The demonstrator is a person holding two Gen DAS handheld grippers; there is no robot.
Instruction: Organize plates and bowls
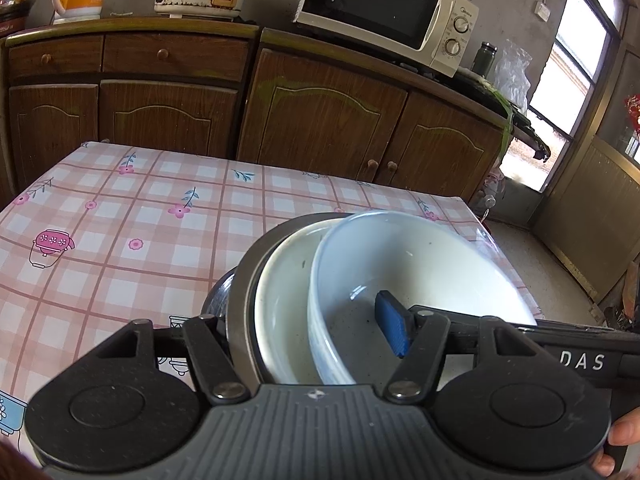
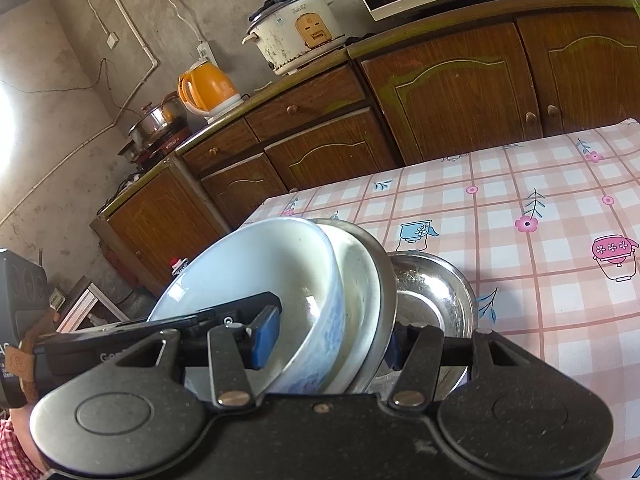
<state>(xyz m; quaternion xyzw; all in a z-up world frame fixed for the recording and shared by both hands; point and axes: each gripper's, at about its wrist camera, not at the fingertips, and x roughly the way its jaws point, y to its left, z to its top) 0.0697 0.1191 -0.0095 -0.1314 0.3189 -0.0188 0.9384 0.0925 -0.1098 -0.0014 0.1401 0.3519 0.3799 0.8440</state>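
Note:
A nested stack stands tipped on its side over the table's near edge. It is a blue-patterned white bowl [image 1: 400,264] [image 2: 256,268] inside a plain white bowl [image 1: 280,300] [image 2: 360,296] inside a steel dish [image 1: 240,292] [image 2: 386,280]. My left gripper [image 1: 308,328] is shut on the stack, with one blue pad [image 1: 392,328] inside the patterned bowl and the other finger hidden behind the steel rim. My right gripper [image 2: 330,342] clamps the same stack, its blue pad [image 2: 266,336] inside the bowl. A second steel bowl [image 2: 432,292] leans against the stack's outside.
A pink checked tablecloth [image 1: 140,220] [image 2: 540,200] covers the table. Brown cabinets [image 1: 320,120] stand behind it with a microwave [image 1: 380,12], a rice cooker [image 2: 296,36] and an orange kettle [image 2: 208,88] on top. A person's hand [image 1: 624,436] shows at the lower right.

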